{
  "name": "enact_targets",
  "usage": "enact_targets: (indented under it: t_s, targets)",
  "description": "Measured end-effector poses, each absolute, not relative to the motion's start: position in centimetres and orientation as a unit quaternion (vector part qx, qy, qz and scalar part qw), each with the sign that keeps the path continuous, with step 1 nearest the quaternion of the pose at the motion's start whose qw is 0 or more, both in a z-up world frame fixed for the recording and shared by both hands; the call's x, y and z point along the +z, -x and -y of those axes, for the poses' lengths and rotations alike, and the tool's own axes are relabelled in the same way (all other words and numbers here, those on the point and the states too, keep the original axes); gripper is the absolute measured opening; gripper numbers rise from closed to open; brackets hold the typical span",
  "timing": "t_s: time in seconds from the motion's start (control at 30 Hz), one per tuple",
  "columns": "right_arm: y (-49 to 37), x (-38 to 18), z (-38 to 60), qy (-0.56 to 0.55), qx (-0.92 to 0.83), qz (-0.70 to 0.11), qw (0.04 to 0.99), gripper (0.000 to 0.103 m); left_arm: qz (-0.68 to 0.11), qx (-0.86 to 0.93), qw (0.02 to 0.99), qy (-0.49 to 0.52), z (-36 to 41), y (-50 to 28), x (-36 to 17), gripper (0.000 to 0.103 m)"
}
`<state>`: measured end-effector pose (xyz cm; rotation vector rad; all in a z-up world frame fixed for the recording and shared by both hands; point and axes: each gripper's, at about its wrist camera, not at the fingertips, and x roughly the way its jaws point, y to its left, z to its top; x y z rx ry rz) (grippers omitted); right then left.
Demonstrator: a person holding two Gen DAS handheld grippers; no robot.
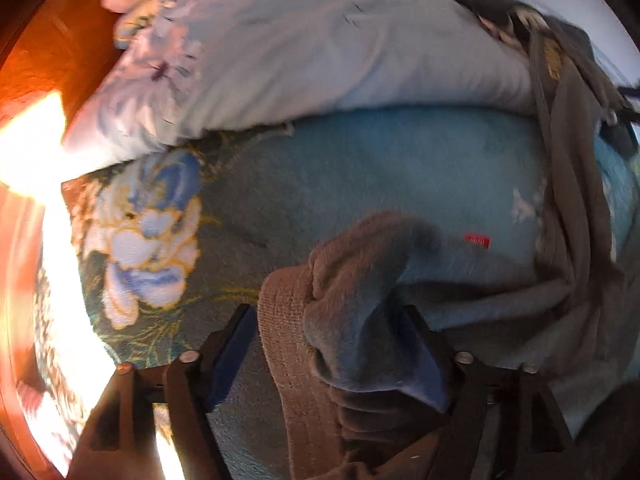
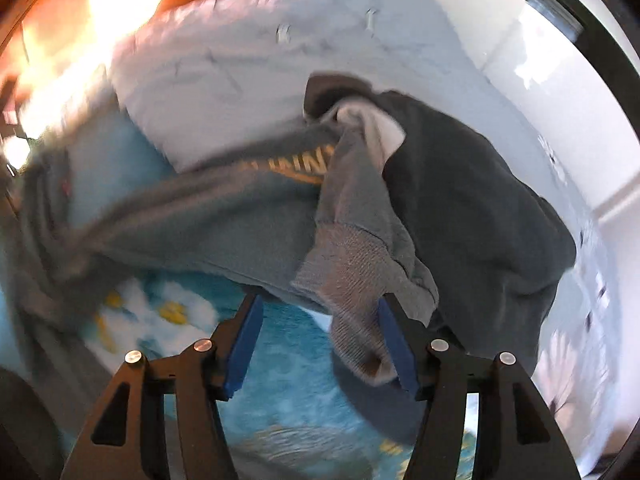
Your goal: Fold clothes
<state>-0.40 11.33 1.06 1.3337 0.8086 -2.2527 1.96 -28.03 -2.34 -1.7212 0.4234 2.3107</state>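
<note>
Left gripper [image 1: 330, 340] points steeply down over the bed, jaws spread wide. The ribbed cuff [image 1: 288, 344] of the grey sweatshirt [image 1: 568, 264] lies in the gap, bunched against the right pad; the left pad stands clear of the cloth. Whether the right pad only touches or bears the fabric, cannot tell – picture smeared.

Right gripper [image 2: 320, 340] also spread. The other ribbed cuff [image 2: 348, 264] hangs between the fingers, brushing the right pad, with open space toward the left one. Not pinched.

Sweatshirt sprawls across the blue floral blanket [image 1: 400, 184], its body running from the near cuffs up the right side toward a pale pillow [image 1: 320, 60] at the far end. In the right wrist view yellow lettering [image 2: 304, 166] shows on the chest, partly covered by a folded sleeve; a dark garment [image 2: 480, 200] sits just right of it, touching.

Orange-brown wood [image 1: 48, 52] at far left, strong glare on it
</note>
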Motion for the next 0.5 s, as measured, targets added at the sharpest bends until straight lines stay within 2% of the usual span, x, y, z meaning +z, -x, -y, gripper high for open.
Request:
enact_targets:
  t_s: [0.13, 0.23, 0.27, 0.33, 0.4, 0.43, 0.47, 0.5]
  targets:
    - [1.4, -0.9, -11.2, -0.481, -0.797, -0.313, 0.190, 0.061, -0.197, 0.770, 0.142, 0.590, 27.1, -1.5, -3.8, 0.082]
    - [1.9, -1.1, -11.4, -0.480, -0.801, -0.310, 0.179, 0.059, -0.203, 0.762, 0.146, 0.597, 26.7, -0.5, -4.7, 0.082]
    - [2.1, -0.8, -11.6, -0.481, -0.804, -0.302, 0.174, 0.056, -0.196, 0.763, 0.145, 0.599, 26.6, -0.2, -4.7, 0.082]
    - [2.7, -0.3, -12.3, -0.485, -0.812, -0.282, 0.162, 0.028, -0.182, 0.765, 0.142, 0.601, 26.5, 0.6, -4.8, 0.082]
    - [3.2, 0.6, -13.6, -0.491, -0.822, -0.245, 0.154, 0.016, -0.166, 0.769, 0.133, 0.603, 26.4, 1.1, -4.6, 0.079]
    - [3.5, 1.0, -14.2, -0.494, -0.826, -0.225, 0.150, 0.011, -0.160, 0.771, 0.130, 0.603, 26.3, 1.2, -4.5, 0.071]
    - [3.8, 1.5, -14.9, -0.497, -0.830, -0.205, 0.147, 0.011, -0.153, 0.773, 0.128, 0.602, 26.3, 1.1, -4.3, 0.064]
    - [3.9, 2.0, -15.6, -0.498, -0.835, -0.182, 0.144, 0.010, -0.146, 0.776, 0.125, 0.600, 26.3, 1.0, -4.2, 0.060]
